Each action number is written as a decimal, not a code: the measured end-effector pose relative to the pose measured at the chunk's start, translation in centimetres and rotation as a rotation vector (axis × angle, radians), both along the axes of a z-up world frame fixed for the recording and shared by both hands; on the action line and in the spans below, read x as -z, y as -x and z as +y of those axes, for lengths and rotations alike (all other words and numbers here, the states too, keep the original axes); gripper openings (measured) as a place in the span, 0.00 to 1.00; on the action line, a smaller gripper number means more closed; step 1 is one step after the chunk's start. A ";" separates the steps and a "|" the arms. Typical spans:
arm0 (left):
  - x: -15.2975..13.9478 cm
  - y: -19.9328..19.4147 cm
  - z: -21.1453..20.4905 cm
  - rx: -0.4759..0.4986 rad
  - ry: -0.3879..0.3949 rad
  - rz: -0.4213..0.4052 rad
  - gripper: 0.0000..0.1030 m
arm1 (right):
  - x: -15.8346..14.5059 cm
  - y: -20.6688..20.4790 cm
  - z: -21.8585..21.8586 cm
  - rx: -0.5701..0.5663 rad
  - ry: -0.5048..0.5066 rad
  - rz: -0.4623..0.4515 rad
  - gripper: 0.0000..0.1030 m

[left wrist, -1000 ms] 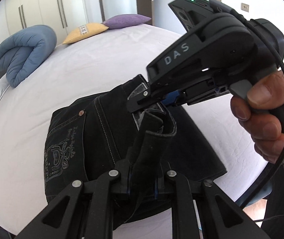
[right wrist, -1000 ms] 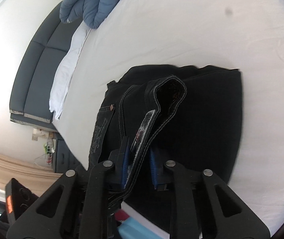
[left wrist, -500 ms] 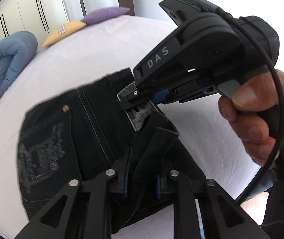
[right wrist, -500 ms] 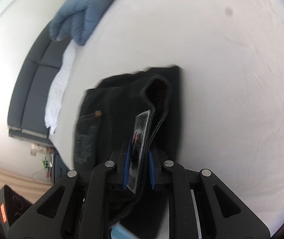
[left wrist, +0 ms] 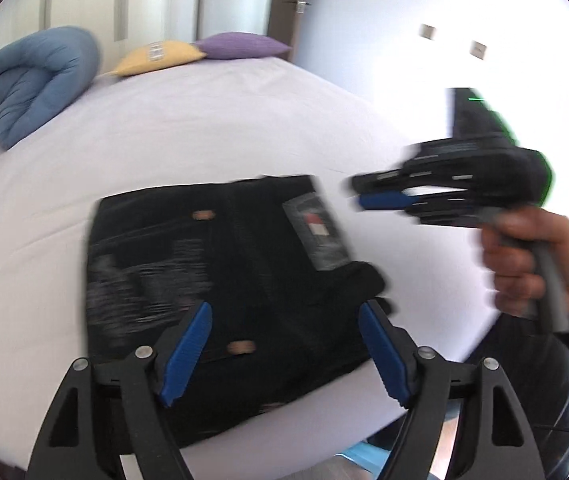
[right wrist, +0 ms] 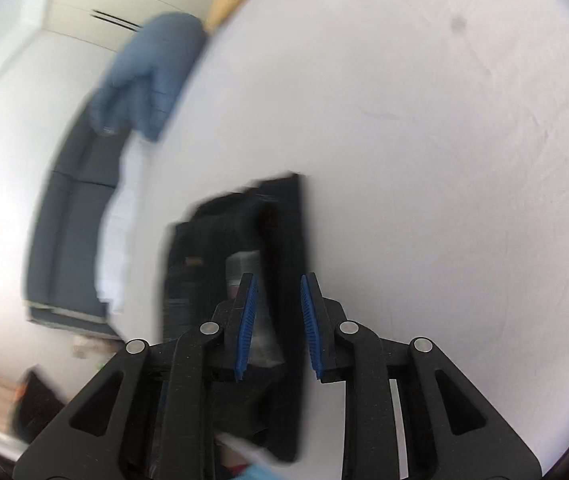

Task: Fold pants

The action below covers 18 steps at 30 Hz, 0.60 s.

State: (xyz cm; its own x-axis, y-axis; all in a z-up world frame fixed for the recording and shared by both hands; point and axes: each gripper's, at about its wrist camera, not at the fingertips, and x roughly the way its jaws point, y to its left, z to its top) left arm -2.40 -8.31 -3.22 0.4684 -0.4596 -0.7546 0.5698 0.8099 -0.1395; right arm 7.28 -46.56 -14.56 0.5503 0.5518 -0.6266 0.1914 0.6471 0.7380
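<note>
- The pants [left wrist: 220, 280] lie as a compact dark bundle on the white bed [left wrist: 212, 120], near its front edge, with a label patch facing up at the right side of the stack.
- Step in hand, as I judge it: letting go after the last fold. The bundle looks flat and squared, so the folding seems close to finished.
- The left tongs [left wrist: 284, 344] are opening, their blue pads [left wrist: 188, 344] spread wide above the near edge of the bundle; nothing is pinched between them.
- The right tongs [right wrist: 276, 328] are also opening, only a little apart so far. In the right wrist view the edge of the pants shows through the gap, but the pads do not seem to press on it. In the left wrist view these tongs, held in a hand [left wrist: 532, 264], are clear of the bundle, off to its right.
- Next move, in my view: lift both tongs clear without dragging the top layer, then check that the edges line up; a loose corner at the right could need a pat down.
- Containers: none shows in either view; the blur hides small detail.
</note>
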 end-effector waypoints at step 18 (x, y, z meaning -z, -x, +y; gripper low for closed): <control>3.4 -16.5 5.7 -0.102 0.058 0.174 0.43 | 5.8 1.0 7.0 -0.181 0.000 0.093 0.00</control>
